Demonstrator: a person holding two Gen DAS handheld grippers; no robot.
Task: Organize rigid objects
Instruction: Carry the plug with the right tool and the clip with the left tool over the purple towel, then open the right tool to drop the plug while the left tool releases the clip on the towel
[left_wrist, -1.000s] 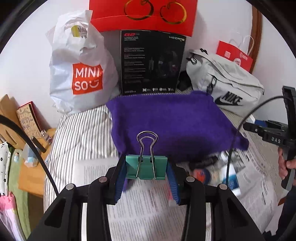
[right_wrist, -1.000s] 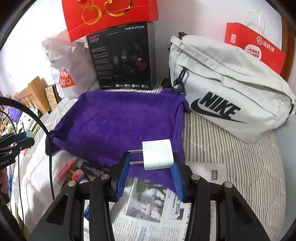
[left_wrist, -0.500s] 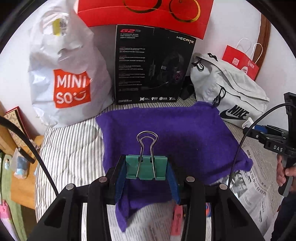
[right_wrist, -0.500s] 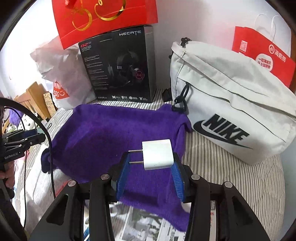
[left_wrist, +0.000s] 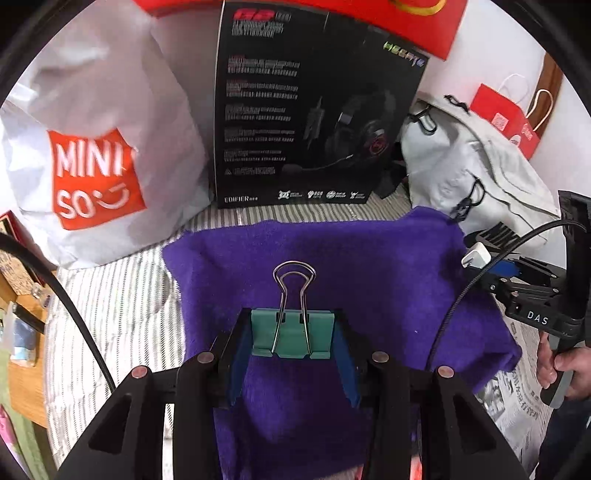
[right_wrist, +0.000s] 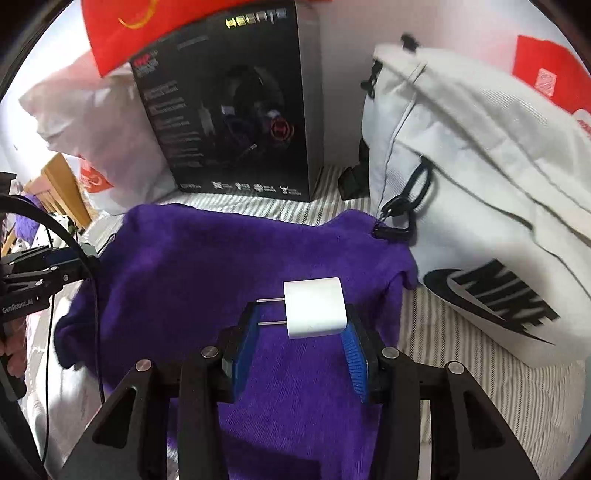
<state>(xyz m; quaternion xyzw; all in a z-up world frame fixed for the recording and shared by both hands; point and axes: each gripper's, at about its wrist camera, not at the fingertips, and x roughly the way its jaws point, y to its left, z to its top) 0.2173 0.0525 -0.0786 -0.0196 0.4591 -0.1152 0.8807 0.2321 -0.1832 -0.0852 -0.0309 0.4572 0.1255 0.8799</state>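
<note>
The left gripper (left_wrist: 292, 345) clamps a teal binder clip (left_wrist: 291, 338) between its blue pads, the clip's wire handles standing upright toward the camera's far side. The gripper tilts steeply down over a purple towel (left_wrist: 369, 273), the clip held above the cloth and not resting on it.

The right gripper (right_wrist: 301, 336) is closed on a white plug adapter (right_wrist: 314, 308), its two metal prongs pointing left toward the left pad; the adapter's body presses against the right pad. This gripper, too, angles down over the purple towel, near its right edge.

At the right rim of the left wrist view, a person's hand (left_wrist: 561, 365) grips the right tool's handle.

The towel lies spread on a striped bedsheet (left_wrist: 118, 314), with newspaper (left_wrist: 517, 398) showing past its right corner. Behind it, against the wall, stand a white Miniso shopping bag (left_wrist: 96, 147), a black Hecate headset box (left_wrist: 314, 110) and a pale grey Nike bag (right_wrist: 480, 177). A red paper bag (left_wrist: 506, 122) sits behind the Nike bag.
</note>
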